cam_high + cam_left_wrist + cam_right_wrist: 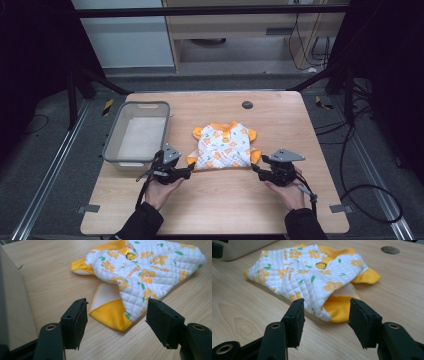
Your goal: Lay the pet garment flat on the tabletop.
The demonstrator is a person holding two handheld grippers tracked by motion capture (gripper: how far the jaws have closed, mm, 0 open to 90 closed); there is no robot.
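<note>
Garment: a small quilted white garment [223, 147] with orange flowers and yellow trim lay folded on the wooden table [215, 205], near its middle, just right of the grey basket [136, 134].
Left claw: the left claw [190, 169] sat low at the garment's near left corner; in the left gripper view its jaws stood wide apart, with the yellow corner flap [112, 315] lying between them, untouched by either pad.
Right claw: the right claw [255, 170] sat low at the near right corner; its jaws were spread wide, the yellow-edged corner [337, 307] between them, and the pads pressed on nothing.
Hands: a hand [162, 192] held each claw from the near table edge.
</note>
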